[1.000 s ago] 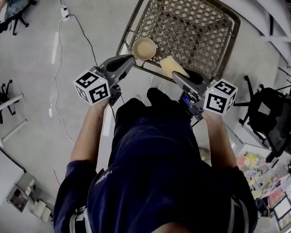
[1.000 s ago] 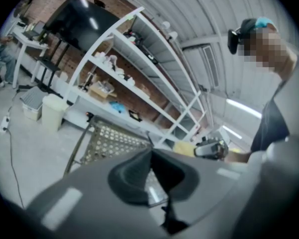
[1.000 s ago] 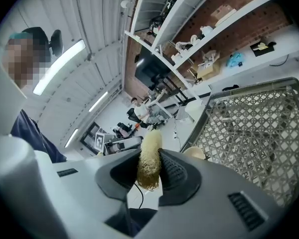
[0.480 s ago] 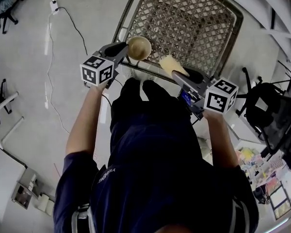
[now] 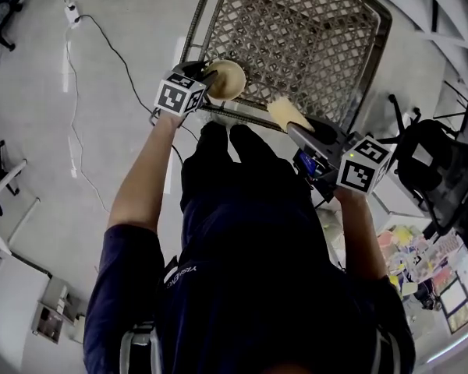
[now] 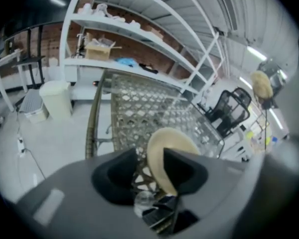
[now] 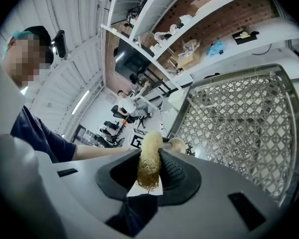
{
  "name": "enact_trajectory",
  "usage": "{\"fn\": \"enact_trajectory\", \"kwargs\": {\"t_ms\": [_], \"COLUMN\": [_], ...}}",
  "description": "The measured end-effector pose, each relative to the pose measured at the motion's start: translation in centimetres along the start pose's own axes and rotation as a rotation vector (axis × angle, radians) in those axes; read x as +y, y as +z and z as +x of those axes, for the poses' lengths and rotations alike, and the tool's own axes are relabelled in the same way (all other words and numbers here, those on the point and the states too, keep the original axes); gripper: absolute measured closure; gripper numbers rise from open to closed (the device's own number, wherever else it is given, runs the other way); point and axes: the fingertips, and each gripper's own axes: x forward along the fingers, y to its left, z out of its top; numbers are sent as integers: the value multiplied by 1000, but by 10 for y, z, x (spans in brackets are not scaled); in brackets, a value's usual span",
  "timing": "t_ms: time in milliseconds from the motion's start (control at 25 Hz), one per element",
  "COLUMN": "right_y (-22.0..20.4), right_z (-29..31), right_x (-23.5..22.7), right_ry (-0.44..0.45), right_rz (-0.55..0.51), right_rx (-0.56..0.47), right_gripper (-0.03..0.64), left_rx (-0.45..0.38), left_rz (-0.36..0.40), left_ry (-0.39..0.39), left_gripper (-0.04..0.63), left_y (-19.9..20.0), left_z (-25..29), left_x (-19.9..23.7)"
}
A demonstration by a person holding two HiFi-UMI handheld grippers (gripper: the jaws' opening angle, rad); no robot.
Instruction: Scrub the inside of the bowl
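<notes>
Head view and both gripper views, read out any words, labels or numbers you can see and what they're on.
No text can be read.
Shirt print: white lettering, too small and blurred to read.
Left marker cube, right marker cube: black-and-white square patterns, no words.

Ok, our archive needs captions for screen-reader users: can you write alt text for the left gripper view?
The left gripper, its dark jaws opening, has the rim of a round tan bowl between them, close against the right-hand jaw. Beyond lies a metal lattice tabletop, with white shelving along a brick wall.
</notes>
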Motion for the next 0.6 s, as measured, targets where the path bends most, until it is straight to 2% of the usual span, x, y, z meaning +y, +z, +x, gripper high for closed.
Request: {"fn": "enact_trajectory", "kwargs": {"t_ms": [120, 240, 400, 520, 600], "right_y": [-2, -6, -10, -6, 1], "right_z": [2, 6, 8, 13, 20], "right_x": [-2, -1, 2, 8, 13], "right_ry": [-15, -18, -17, -33, -64], "right_rz": [12, 21, 9, -55, -154], "right_rx": [0, 4, 12, 30, 56], "right_gripper": [526, 526, 526, 526, 526], "left_rx": [24, 14, 0, -23, -43], "left_rz": [-12, -33, -64, -45, -6], "left_ry": [-26, -19, -26, -33, -62], "left_gripper": [452, 562, 585, 586, 588], "left_y": [-7, -7, -2, 14, 32], "left_z": [8, 8, 5, -8, -21], "left_x": [-1, -3, -14, -23, -32]}}
